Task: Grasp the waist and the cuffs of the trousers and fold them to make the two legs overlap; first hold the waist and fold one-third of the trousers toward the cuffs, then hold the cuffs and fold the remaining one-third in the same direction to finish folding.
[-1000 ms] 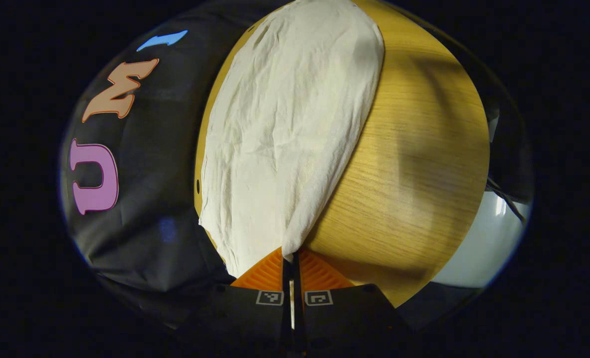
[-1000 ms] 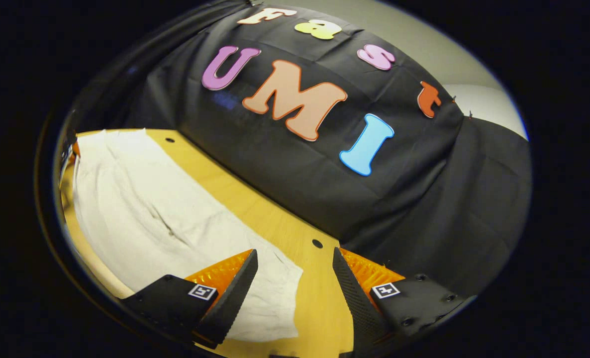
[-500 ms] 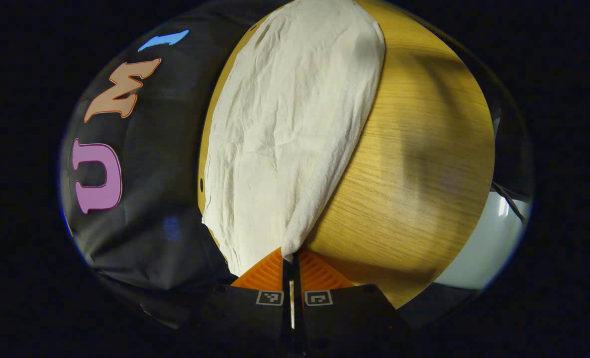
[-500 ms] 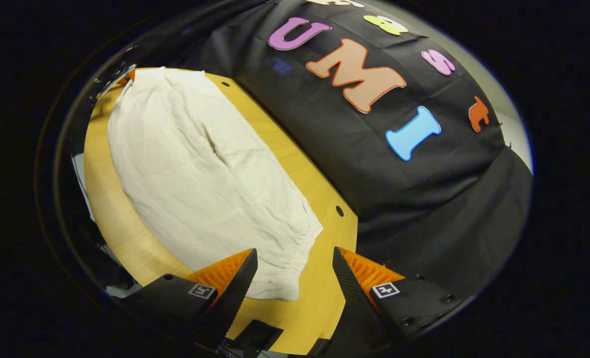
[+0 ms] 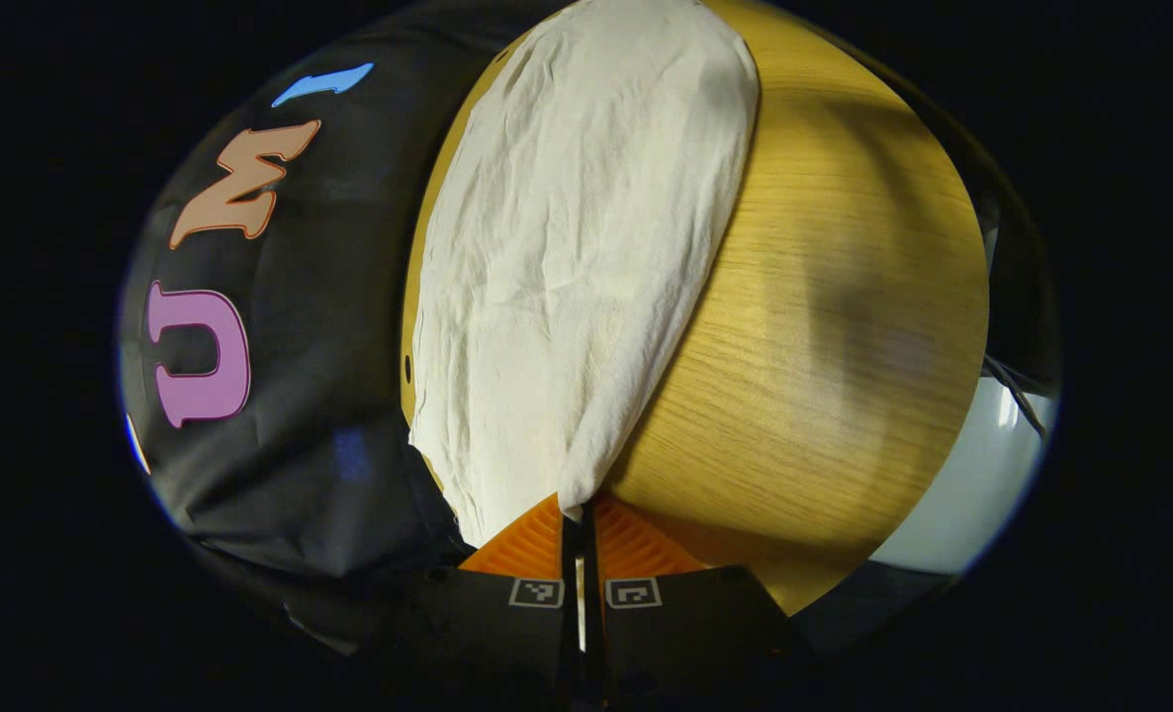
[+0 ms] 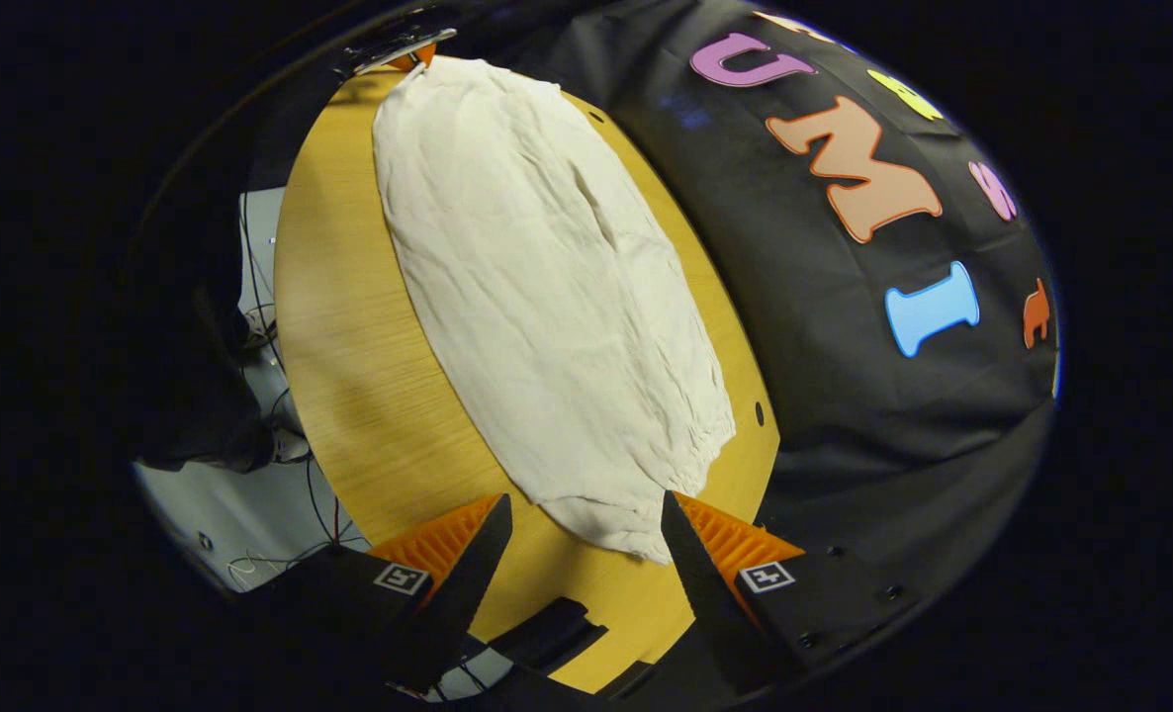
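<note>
Cream trousers (image 5: 577, 247) lie stretched lengthwise on the wooden table (image 5: 824, 326), legs overlapped. My left gripper (image 5: 578, 509) is shut on the near corner of one end of the cloth, pinching it at the fingertips. In the right gripper view the trousers (image 6: 557, 297) run away from me, and their gathered end lies just ahead of my right gripper (image 6: 585, 499). That gripper is open, and its right fingertip (image 6: 680, 514) is at the cloth's edge. The left gripper (image 6: 404, 49) shows at the far end of the trousers.
The trousers lie close to the table's far edge by the black cloth wall (image 6: 844, 396). A bare strip of table (image 6: 359, 346) runs along their other side. Past the table edge is pale floor with loose cables (image 6: 260, 475).
The right gripper has swung round and risen, so the trousers' gathered end has come from its left finger to between its open fingers. The left gripper keeps its hold, barely moving.
</note>
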### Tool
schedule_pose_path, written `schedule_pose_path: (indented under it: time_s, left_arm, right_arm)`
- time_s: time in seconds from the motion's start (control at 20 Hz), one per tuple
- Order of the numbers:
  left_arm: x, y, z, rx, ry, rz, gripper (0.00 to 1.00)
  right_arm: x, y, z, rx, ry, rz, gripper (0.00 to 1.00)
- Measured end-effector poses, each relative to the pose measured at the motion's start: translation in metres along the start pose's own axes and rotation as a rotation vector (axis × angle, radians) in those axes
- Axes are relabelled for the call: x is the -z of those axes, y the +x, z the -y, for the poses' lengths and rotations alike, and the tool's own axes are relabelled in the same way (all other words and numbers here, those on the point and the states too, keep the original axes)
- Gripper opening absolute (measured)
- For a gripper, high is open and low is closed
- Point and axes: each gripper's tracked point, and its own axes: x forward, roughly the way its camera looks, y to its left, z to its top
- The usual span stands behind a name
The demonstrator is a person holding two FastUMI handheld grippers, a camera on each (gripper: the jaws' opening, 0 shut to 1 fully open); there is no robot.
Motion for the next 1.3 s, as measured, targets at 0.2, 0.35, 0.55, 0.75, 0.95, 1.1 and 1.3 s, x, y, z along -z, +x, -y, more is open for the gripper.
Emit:
schedule_pose_path:
  time_s: [0.2,0.35,0.55,0.75,0.95,1.1,1.3]
  left_arm:
    - [0.001,0.001,0.000,-0.005,0.001,-0.003,0.01]
    - [0.000,0.001,0.000,-0.009,0.003,-0.001,0.01]
    - [0.000,0.002,0.000,-0.011,0.006,-0.002,0.01]
    - [0.000,0.002,0.000,-0.013,0.008,-0.001,0.01]
    - [0.001,0.002,0.000,-0.014,0.005,0.000,0.01]
    - [0.002,0.003,-0.001,0.009,-0.039,0.000,0.00]
    - [0.002,-0.004,-0.037,-0.038,-0.123,-0.039,0.00]
  right_arm:
    - [-0.005,0.012,-0.018,-0.051,-0.091,0.003,0.98]
    - [-0.010,0.026,-0.013,-0.038,-0.129,0.021,0.88]
    - [-0.012,0.045,-0.004,-0.010,-0.131,0.017,0.81]
    - [-0.013,0.060,0.001,-0.005,-0.109,-0.011,0.65]
    - [-0.015,0.067,-0.008,-0.018,-0.152,-0.034,0.19]
    - [-0.007,0.066,-0.004,-0.051,-0.023,-0.066,0.10]
    - [-0.024,0.051,0.027,0.029,-0.030,-0.001,0.10]
